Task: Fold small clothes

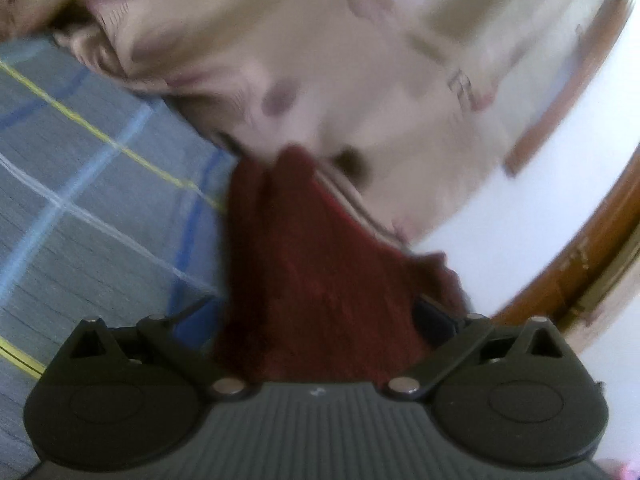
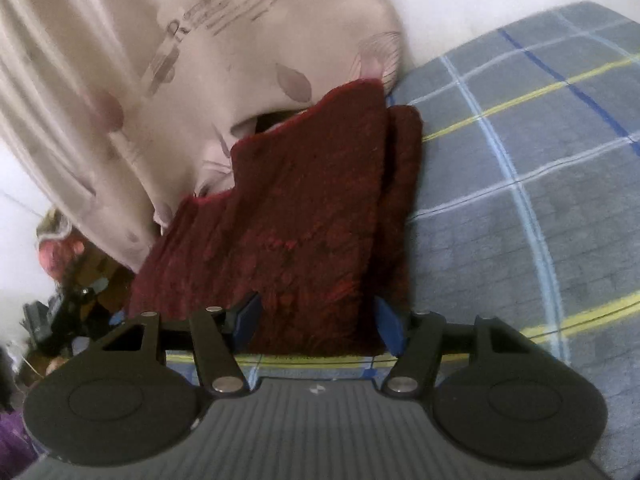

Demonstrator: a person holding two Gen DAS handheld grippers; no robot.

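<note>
A dark red knitted garment (image 1: 316,280) hangs from my left gripper (image 1: 316,312), whose blue-padded fingers are shut on its edge; the fingertips are hidden by the cloth. In the right wrist view the same red garment (image 2: 304,220) is folded double and stretches away from my right gripper (image 2: 316,320), which is shut on its near edge with a blue pad (image 2: 390,328) on each side. The garment is lifted above the grey checked bedsheet (image 2: 520,184).
A beige satin pillow or cover (image 2: 160,80) with printed leaves lies just beyond the garment, also in the left wrist view (image 1: 320,60). White wall and a wooden frame (image 1: 592,248) are at the right. Clutter (image 2: 60,280) sits at the lower left beside the bed.
</note>
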